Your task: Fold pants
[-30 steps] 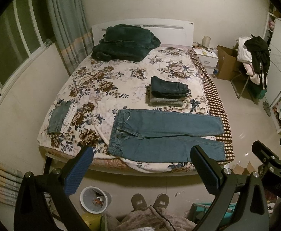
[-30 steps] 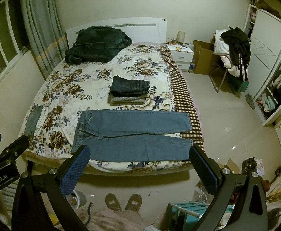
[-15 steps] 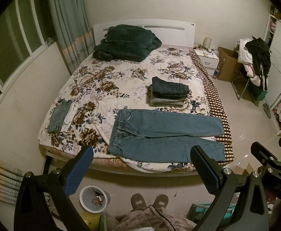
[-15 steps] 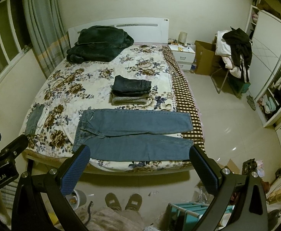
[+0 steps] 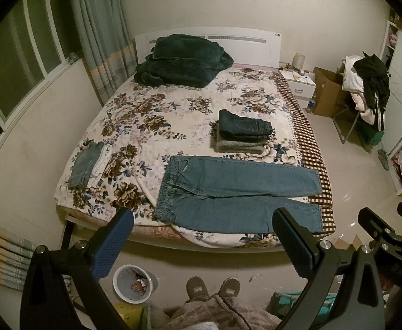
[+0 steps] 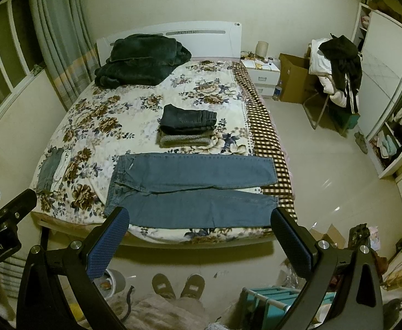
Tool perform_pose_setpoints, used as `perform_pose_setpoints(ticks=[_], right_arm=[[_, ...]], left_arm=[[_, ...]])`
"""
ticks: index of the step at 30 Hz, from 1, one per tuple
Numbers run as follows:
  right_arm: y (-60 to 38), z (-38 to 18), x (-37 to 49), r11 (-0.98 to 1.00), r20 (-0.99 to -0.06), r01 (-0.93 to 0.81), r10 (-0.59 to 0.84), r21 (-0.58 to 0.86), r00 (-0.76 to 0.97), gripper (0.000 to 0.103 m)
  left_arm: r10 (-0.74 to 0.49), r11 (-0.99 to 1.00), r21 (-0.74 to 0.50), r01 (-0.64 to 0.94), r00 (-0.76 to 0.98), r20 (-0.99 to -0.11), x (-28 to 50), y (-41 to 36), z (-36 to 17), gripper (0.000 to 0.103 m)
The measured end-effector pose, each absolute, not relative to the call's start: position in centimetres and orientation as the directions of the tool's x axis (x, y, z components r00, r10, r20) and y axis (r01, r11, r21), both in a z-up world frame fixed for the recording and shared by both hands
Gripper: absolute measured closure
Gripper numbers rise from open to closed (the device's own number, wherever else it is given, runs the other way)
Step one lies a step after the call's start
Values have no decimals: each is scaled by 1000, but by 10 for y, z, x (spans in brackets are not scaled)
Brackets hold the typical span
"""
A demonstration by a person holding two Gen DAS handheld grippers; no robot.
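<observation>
The wide bed with a floral quilt (image 5: 151,115) carries the blue denim pants (image 5: 236,192), laid flat along its near edge, 2 legs parted, waist left. Folding looks unstarted. Left gripper (image 5: 202,243) and right gripper (image 6: 199,240) hang released, well back; next, I judge, reach down for the waist and a hem.

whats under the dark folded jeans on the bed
The dark jeans sit on a folded grey garment, whose front edge shows. Its top is covered, and anything between them cannot be seen. Below is the floral bedspread.
</observation>
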State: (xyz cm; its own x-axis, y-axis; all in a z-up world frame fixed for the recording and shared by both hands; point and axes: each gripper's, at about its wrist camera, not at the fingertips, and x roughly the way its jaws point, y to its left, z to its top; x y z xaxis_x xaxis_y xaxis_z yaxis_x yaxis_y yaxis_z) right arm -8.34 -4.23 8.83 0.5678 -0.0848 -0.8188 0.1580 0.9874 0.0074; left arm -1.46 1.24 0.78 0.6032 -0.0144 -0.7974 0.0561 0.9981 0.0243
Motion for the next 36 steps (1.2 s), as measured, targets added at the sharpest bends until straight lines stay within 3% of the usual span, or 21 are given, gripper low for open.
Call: perform_pose_setpoints(ticks=[9, 22, 36], right_arm=[[-78, 36, -33, 970, -804, 237, -103, 47, 585, 0], [-130, -70, 127, 952, -867, 304, -137, 18, 479, 0], [-150, -245, 329, 928, -924, 362, -210, -87, 319, 0]], left_arm=[[79, 997, 74, -35, 639, -765, 18, 13, -19, 0], [72, 996, 89, 3, 555, -829, 152, -24, -91, 0], [-6, 984, 64, 166, 389, -921, 331, -65, -233, 0]])
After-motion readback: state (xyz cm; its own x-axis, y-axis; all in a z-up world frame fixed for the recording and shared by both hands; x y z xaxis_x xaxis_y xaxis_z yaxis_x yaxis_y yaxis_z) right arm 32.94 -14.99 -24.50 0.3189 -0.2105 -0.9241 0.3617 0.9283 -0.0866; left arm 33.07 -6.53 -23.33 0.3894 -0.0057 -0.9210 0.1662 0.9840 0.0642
